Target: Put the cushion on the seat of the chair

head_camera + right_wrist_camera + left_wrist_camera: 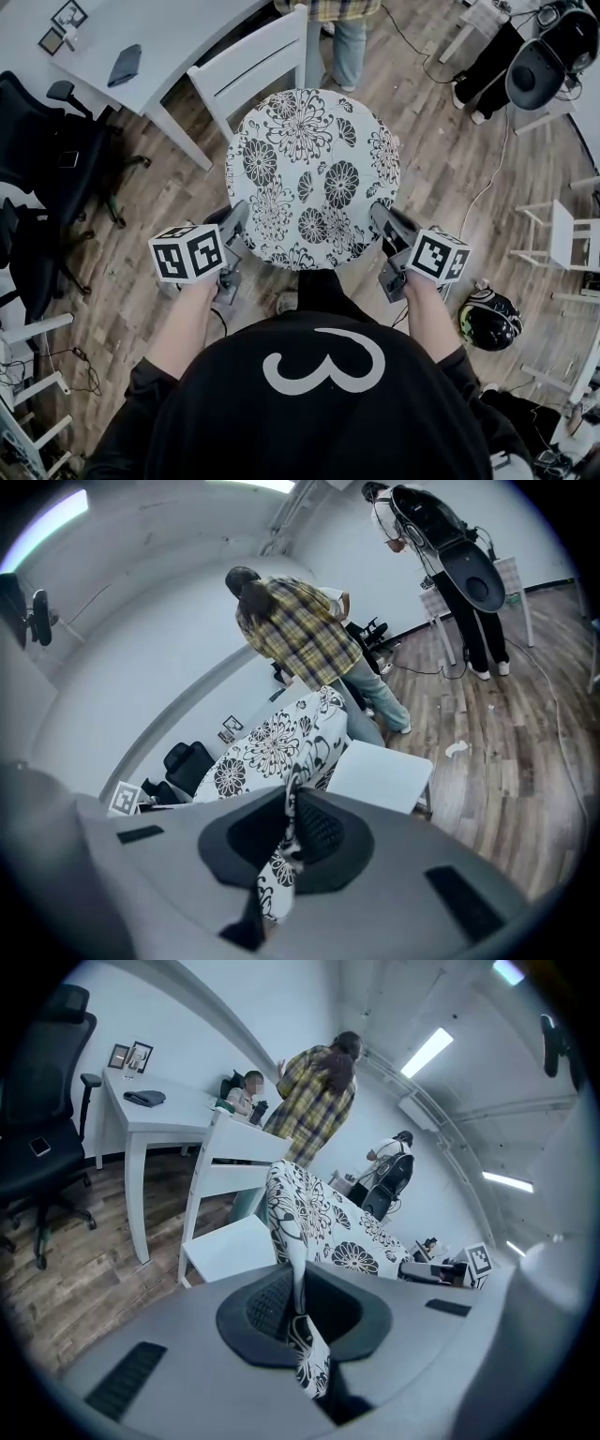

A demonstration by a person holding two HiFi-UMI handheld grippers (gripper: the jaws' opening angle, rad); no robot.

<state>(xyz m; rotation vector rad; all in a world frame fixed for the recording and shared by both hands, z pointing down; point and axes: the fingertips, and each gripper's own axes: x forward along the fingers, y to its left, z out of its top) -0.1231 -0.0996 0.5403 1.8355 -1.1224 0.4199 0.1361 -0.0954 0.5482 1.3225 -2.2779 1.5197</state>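
Two tools are clamped on one cushion (pixel 314 169). The left tool (pixel 234 221) is pressed shut on the near left edge, and a fold of the flowery cloth is pinched between its jaws. The right tool (pixel 384 221) is pressed shut on the near right edge in the same way, with a bit of cloth squeezed between its jaws too.

The cushion is round and white, and it is covered with black flowers. It is held over the chair (pixel 251 58), and most of the seat is hidden under it in the head view. In both tool views, part of the white seat can be seen below the cushion and off to one side. Whether the cushion is touching the seat cannot be told. The white back of the chair is seen just past the far edge of the cushion.

A white worktop (pixel 159 33) is seen beside the chair, and a dark flat thing (pixel 124 66) is laid on it. A person in a checked shirt (pixel 314 1101) is seen standing behind the chair. A black office chair (pixel 56 150) is parked on the wooden floor (pixel 450 169) at the left.
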